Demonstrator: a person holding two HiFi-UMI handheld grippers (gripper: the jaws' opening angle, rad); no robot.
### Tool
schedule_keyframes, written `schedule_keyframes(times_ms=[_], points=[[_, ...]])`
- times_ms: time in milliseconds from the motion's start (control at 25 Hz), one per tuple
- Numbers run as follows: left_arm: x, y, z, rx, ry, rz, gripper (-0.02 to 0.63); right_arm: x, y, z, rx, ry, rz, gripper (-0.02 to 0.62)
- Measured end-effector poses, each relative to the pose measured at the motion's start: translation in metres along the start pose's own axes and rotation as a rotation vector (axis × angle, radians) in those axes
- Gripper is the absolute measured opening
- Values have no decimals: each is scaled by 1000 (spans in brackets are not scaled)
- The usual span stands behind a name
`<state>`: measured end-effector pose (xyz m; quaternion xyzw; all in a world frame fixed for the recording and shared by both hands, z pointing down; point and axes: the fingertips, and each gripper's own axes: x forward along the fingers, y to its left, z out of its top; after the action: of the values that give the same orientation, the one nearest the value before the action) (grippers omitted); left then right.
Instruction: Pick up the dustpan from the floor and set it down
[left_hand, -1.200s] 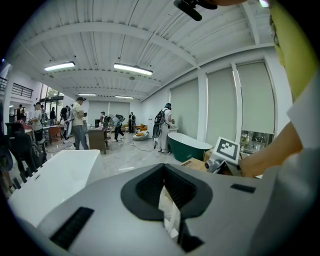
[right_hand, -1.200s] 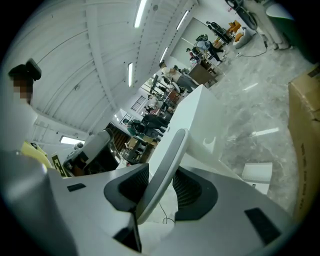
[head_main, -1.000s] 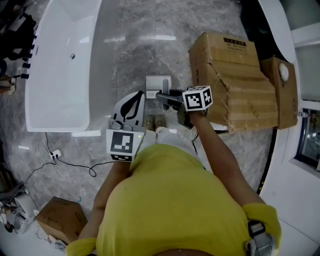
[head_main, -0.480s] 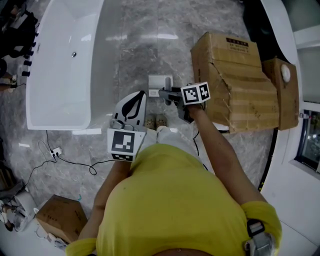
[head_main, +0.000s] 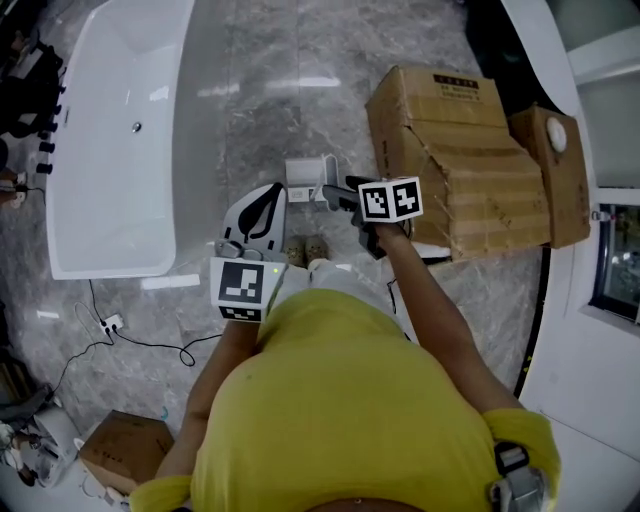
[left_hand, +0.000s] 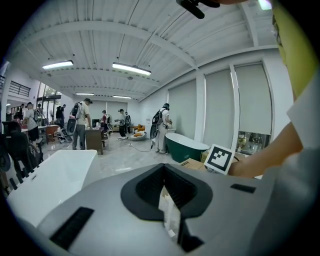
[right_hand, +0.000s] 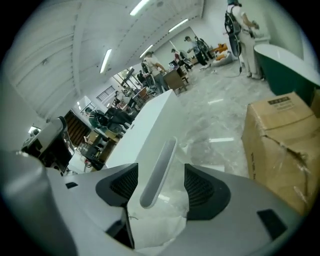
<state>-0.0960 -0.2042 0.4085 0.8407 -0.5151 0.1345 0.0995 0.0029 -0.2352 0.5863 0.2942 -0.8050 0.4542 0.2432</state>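
Note:
The white dustpan (head_main: 304, 171) stands on the marble floor in front of the person's feet, its long pale handle (right_hand: 159, 165) rising between the jaws of my right gripper (head_main: 326, 192). Those jaws have just been opening. In the right gripper view they stand wide on either side of the handle and neither pad touches it, so my right gripper (right_hand: 161, 186) is open. My left gripper (head_main: 268, 197) hangs to the left of the dustpan, apart from it. In the left gripper view my left gripper (left_hand: 167, 187) has its jaws shut together.
A white bathtub (head_main: 110, 150) runs along the left. Large cardboard boxes (head_main: 460, 160) stand close on the right of the dustpan. A black cable (head_main: 150, 340) and a small box (head_main: 125, 450) lie on the floor at lower left.
My right gripper has tipped downward and shifted slightly left over the dustpan. The left gripper has kept its place.

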Motion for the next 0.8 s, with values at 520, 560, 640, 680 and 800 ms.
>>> schedule_keyframes(times_ms=[520,560,640,680,800], points=[[15,-19,68,97,-136,-9,3,-158,68,125,-413,-609,-329,26],[14,-19,77,107,-153,1,3,-171,77,133,-449,-657,-356,12],[11,-16,94,121,-188,26,3,-196,95,147,-519,-750,-402,12],[9,-14,104,125,-206,40,3,-208,104,153,-551,-793,-420,11],[-2,-9,133,136,-259,82,3,-238,132,167,-628,-903,-454,11]])
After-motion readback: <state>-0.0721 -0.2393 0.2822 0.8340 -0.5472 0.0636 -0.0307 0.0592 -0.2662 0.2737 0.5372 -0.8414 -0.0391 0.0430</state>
